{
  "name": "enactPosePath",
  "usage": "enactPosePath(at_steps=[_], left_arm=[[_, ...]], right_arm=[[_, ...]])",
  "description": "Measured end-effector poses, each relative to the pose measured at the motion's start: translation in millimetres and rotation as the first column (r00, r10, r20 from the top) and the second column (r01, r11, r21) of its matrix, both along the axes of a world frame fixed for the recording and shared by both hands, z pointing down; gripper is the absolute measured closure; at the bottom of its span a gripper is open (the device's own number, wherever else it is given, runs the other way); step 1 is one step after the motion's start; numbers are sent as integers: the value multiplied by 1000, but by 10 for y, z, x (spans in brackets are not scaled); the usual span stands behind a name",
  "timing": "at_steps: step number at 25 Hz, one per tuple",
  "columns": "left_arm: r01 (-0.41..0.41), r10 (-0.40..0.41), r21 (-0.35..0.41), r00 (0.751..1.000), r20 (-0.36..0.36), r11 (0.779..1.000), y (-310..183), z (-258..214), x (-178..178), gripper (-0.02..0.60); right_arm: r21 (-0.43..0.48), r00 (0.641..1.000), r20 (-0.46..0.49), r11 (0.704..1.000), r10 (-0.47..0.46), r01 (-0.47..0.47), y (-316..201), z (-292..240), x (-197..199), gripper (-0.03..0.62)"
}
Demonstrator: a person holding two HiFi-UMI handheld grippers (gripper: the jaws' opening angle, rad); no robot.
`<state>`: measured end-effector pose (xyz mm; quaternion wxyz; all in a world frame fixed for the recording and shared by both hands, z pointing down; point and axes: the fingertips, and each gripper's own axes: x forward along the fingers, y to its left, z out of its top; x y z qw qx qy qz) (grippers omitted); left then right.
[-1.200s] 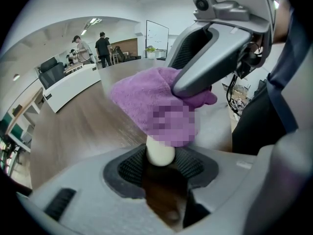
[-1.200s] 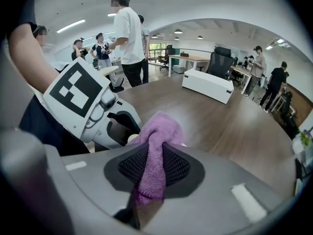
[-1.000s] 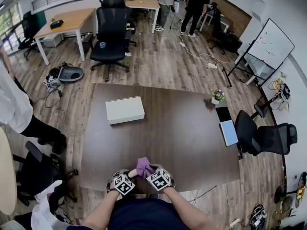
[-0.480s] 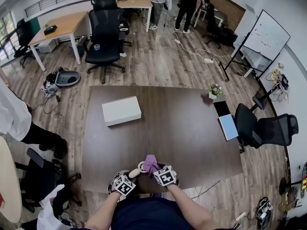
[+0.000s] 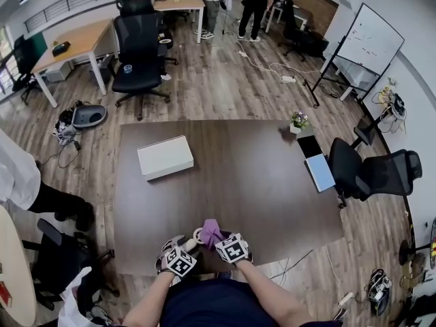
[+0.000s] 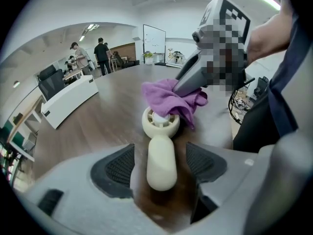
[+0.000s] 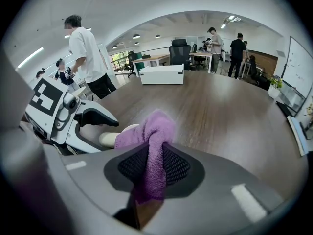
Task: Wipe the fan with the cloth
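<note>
Right tool (image 7: 154,161) clamps the cloth (image 7: 152,127) draped over the fan (image 6: 161,125) while left tool (image 6: 162,165), jaws just opening apart, straddles its handle.

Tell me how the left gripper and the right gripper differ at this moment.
Jaws: the left gripper's have just been opening and stand apart; the right gripper's are closed.
Contents: the handle of the fan lies loose between the left gripper's pads, while the right gripper clamps the purple cloth.
Shared: both point down at the near edge of the table, by the fan.
</note>
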<state>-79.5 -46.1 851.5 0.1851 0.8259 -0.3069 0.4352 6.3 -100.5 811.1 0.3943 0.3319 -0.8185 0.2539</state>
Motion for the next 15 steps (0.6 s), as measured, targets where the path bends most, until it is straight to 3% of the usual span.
enactPosePath(at_steps=[7,15], left_arm=[[-137,135,22,988,72,990,-234,21,326,238],[-162,164,-26,981,100,986,-338,189,442,225]], right_arm=[[-29,998,-2,998,62,-62,72,32,190,500],[-58,989,-10,988,145,-145,194,108,523,500]])
